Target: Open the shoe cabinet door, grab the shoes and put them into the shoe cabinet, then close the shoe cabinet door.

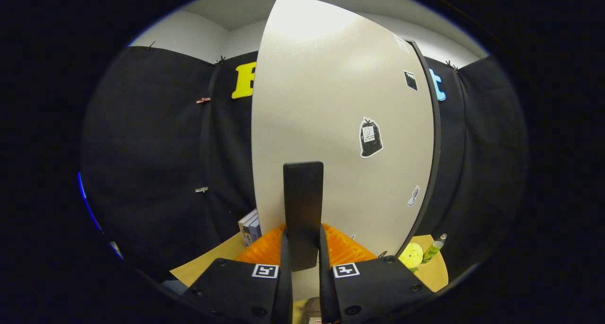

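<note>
Your gripper (303, 248) clamps both fingers on the dark upright handle (303, 210) of the pale shoe cabinet door (331, 102) (stickers dot its face).

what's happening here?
The hand-held gripper is closed on the dark upright handle of the shoe cabinet door, one finger on each side. The pale door fills the space just ahead, with stickers on it. Whether it is being opened or closed can't be told. Beyond the fingers, an orange ribbed item, a yellow toy and a green bottle sit on the wooden surface.
</note>
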`<state>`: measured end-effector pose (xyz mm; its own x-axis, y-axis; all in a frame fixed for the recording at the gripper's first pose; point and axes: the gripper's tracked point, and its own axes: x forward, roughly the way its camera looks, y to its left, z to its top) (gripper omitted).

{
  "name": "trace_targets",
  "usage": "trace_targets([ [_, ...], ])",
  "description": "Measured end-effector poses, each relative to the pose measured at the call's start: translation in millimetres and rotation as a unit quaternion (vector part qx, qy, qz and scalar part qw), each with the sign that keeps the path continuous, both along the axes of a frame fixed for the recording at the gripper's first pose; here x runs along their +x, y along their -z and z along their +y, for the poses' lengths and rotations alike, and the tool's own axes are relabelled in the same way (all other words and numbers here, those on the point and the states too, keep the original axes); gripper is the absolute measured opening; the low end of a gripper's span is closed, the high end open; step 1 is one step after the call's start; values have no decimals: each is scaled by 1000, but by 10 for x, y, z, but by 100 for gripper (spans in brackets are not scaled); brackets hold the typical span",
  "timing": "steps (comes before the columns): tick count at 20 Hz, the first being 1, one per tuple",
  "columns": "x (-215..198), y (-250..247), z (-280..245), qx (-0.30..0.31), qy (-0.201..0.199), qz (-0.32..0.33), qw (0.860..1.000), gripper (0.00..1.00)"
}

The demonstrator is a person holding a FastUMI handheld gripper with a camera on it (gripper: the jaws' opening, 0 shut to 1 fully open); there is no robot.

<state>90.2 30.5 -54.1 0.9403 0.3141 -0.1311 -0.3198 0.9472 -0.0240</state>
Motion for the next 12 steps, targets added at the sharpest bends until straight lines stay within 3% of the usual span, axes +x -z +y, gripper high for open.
trace_targets([
  [6, -50, -1, -156, -1, -12, 5, 1000, 27],
  [12, -142, -28, -331, 3, 0, 5, 1000, 26],
])
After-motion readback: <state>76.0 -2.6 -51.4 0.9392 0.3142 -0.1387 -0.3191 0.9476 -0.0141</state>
